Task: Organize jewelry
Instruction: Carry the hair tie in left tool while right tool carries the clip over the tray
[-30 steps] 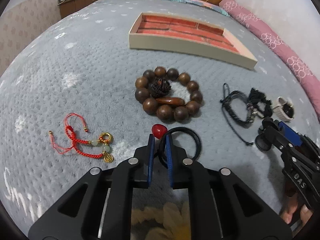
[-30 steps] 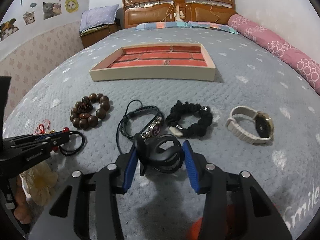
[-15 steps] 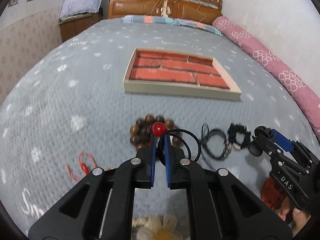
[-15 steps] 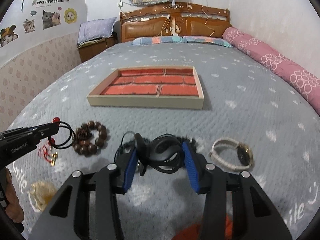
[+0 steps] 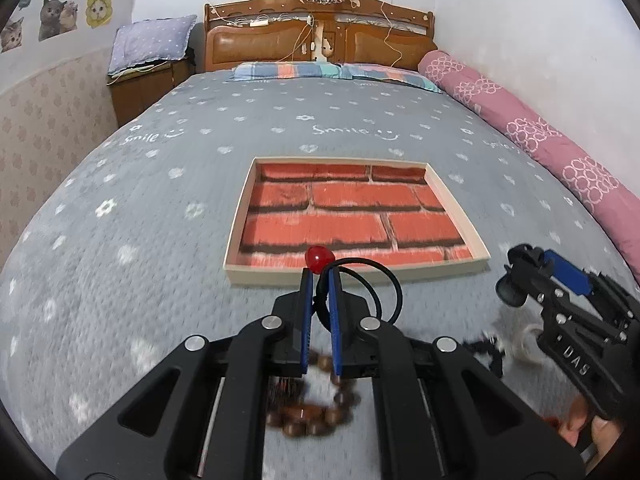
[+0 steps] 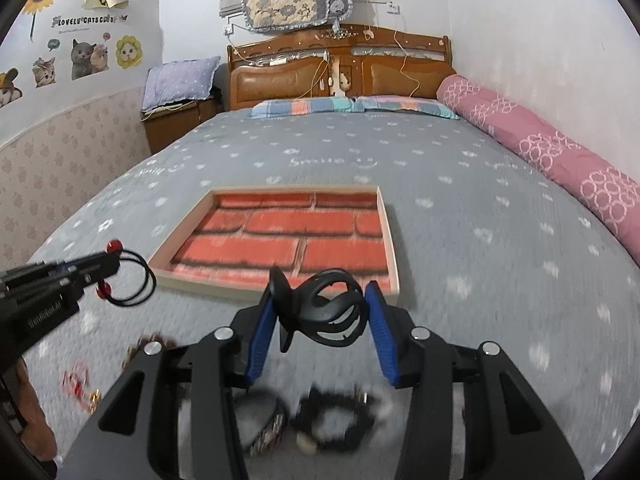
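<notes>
My left gripper (image 5: 319,278) is shut on a thin black hair tie whose red bead (image 5: 319,258) sticks up above the tips. It hangs in the air just short of the tray's front rim (image 5: 440,270). The tray has a beige wall and a red brick-pattern floor, with nothing in it. My right gripper (image 6: 320,300) is shut on a black hair claw (image 6: 326,314), also in the air before the tray's near rim (image 6: 208,286). The left gripper (image 6: 108,268) with its hair tie shows at that view's left; the right gripper (image 5: 516,280) shows at the left wrist view's right.
Below the grippers, blurred on the grey blanket, lie a wooden bead bracelet (image 5: 316,420), a red string bracelet (image 6: 80,384), dark braided bracelets (image 6: 268,428), a black scrunchie (image 6: 336,420) and a pale watch (image 5: 520,336). A pink bolster (image 5: 540,140) runs along the right wall.
Both grippers have risen and moved forward toward the tray, each keeping its item. The jewellery on the blanket has slid down to the bottom of both views.
</notes>
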`<control>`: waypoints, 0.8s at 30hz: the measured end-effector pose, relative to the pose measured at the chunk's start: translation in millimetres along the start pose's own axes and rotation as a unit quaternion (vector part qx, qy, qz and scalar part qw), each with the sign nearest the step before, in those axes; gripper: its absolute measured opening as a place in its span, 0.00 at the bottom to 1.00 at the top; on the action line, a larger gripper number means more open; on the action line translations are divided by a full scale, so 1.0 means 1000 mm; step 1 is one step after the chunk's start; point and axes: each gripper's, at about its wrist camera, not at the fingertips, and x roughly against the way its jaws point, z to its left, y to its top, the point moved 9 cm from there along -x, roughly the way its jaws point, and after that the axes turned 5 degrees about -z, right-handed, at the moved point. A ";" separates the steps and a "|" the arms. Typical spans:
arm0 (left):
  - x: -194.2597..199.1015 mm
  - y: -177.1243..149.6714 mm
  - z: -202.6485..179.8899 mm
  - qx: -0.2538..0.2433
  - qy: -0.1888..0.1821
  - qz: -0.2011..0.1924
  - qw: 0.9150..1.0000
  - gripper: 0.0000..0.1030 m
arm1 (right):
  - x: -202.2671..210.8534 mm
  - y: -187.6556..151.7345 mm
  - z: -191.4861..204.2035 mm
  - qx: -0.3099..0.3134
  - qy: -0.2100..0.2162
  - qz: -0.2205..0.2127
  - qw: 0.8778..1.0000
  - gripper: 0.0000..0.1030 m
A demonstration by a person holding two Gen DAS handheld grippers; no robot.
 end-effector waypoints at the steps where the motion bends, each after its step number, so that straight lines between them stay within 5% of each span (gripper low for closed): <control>1: -0.008 0.004 0.000 0.000 0.001 0.000 1.000 0.06 | -0.009 0.008 -0.002 0.000 -0.003 -0.003 1.000 0.43; 14: -0.120 0.060 0.008 0.009 0.006 0.014 1.000 0.06 | -0.123 0.054 -0.007 -0.003 -0.014 0.007 1.000 0.43; 24: -0.223 0.079 0.011 0.003 0.019 0.070 0.997 0.06 | -0.219 0.067 -0.017 -0.039 -0.013 0.059 0.997 0.43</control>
